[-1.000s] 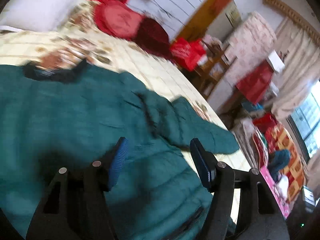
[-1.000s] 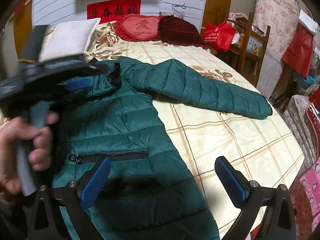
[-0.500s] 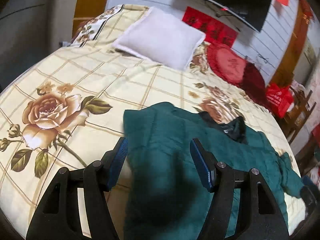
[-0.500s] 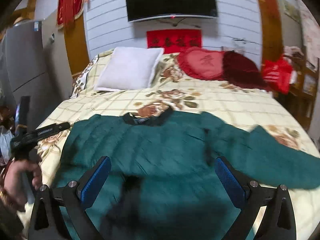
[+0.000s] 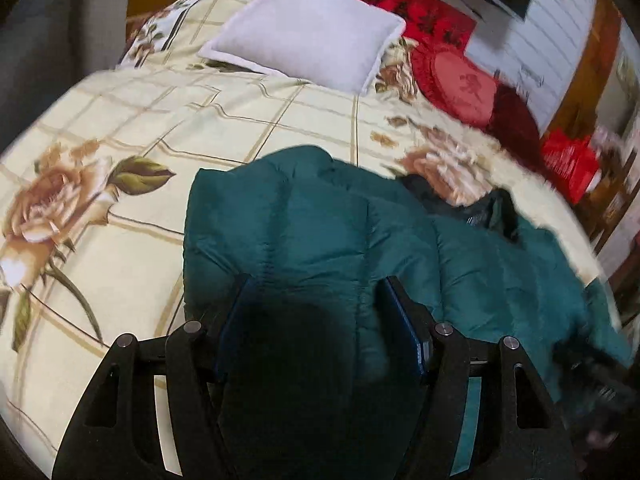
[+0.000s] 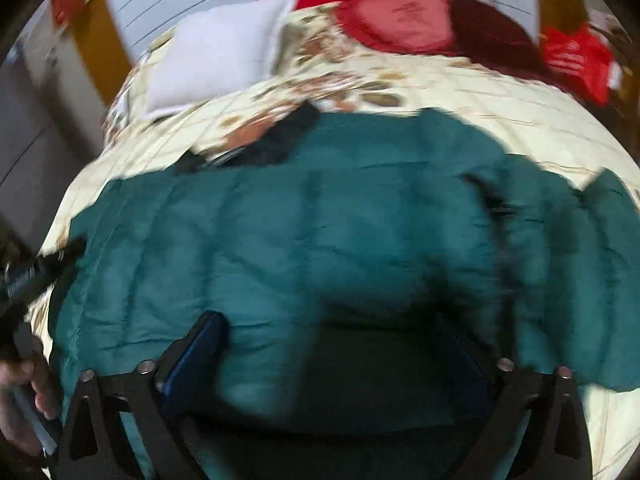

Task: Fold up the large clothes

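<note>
A dark green puffer jacket (image 5: pixel 320 224) with a black collar (image 5: pixel 486 210) lies spread on the bed. My left gripper (image 5: pixel 320 320) is low over the jacket's left edge; its blue pads straddle a bulge of fabric and show no squeeze on it. My right gripper (image 6: pixel 332 360) is low over the jacket's body (image 6: pixel 320 232). Its jaws are closing with fabric between them, its left finger (image 6: pixel 196 352) is clear and its right finger is lost in dark blur. One sleeve (image 6: pixel 600 224) reaches out to the right.
The bed has a cream sheet with roses (image 5: pixel 100 208). A white pillow (image 5: pixel 308 32) and red cushions (image 5: pixel 460 84) lie at its head, with a red bag (image 5: pixel 568 160) and wooden furniture at the far right. A hand (image 6: pixel 24 400) holds the left gripper's handle.
Both views swung left and dropped closer to the jacket. The left gripper went from the jacket's middle to its left edge. The right gripper's jaws narrowed a little over the body.
</note>
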Demonstrator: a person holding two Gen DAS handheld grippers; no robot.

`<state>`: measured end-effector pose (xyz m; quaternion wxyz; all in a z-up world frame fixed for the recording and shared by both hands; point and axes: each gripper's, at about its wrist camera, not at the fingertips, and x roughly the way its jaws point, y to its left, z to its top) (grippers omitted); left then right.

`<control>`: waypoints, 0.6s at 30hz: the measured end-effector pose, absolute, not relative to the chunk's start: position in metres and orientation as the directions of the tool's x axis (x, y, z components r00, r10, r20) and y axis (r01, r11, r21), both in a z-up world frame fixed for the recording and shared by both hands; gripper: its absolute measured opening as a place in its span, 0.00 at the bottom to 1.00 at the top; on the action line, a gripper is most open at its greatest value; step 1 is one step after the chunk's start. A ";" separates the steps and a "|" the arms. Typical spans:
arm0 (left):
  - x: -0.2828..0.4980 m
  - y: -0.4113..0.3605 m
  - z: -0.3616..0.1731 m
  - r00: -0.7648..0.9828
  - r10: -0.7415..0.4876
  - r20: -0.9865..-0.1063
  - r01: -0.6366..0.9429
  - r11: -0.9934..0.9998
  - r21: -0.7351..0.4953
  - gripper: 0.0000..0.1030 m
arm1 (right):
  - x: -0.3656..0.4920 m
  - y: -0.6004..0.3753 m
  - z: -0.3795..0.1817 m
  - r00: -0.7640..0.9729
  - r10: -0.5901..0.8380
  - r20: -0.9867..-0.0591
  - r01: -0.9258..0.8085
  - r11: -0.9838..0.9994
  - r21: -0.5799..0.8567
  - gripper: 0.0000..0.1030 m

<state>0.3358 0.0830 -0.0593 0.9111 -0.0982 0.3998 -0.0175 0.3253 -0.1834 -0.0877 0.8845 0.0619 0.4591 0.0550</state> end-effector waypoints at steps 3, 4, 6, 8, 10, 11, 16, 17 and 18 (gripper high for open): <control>0.336 0.071 -0.064 0.681 -0.074 -0.728 -0.015 0.993 -0.116 0.71 | 0.323 -0.194 -0.089 0.574 0.111 -0.811 -0.017 0.992 0.125 0.91; 0.335 0.070 -0.066 0.684 -0.078 -0.725 -0.008 0.993 -0.114 0.73 | 0.322 -0.194 -0.087 0.574 0.102 -0.812 -0.014 0.993 0.115 0.91; 0.333 0.073 -0.068 0.691 -0.089 -0.717 -0.008 0.991 -0.130 0.73 | 0.320 -0.189 -0.086 0.574 0.066 -0.817 -0.009 0.997 0.074 0.91; 0.334 0.076 -0.068 0.694 -0.098 -0.714 -0.012 0.989 -0.147 0.73 | 0.318 -0.193 -0.084 0.577 0.075 -0.814 -0.009 0.996 0.086 0.91; 0.334 0.076 -0.068 0.695 -0.090 -0.713 -0.017 0.990 -0.142 0.73 | 0.313 -0.195 -0.080 0.583 0.087 -0.808 -0.003 0.995 0.105 0.89; 0.334 0.075 -0.068 0.695 -0.088 -0.713 -0.018 0.990 -0.139 0.73 | 0.307 -0.195 -0.070 0.610 0.072 -0.789 0.009 0.995 0.098 0.89; 0.333 0.073 -0.067 0.697 -0.074 -0.713 -0.023 0.992 -0.126 0.74 | 0.305 -0.179 -0.049 0.666 0.125 -0.735 -0.056 0.991 0.118 0.91; 0.333 0.072 -0.068 0.697 -0.074 -0.713 -0.023 0.992 -0.126 0.74 | 0.312 -0.178 -0.064 0.616 0.110 -0.780 -0.048 0.994 0.102 0.92; 0.333 0.072 -0.068 0.696 -0.070 -0.714 -0.025 0.992 -0.121 0.74 | 0.317 -0.178 -0.075 0.579 0.088 -0.810 -0.034 0.996 0.083 0.93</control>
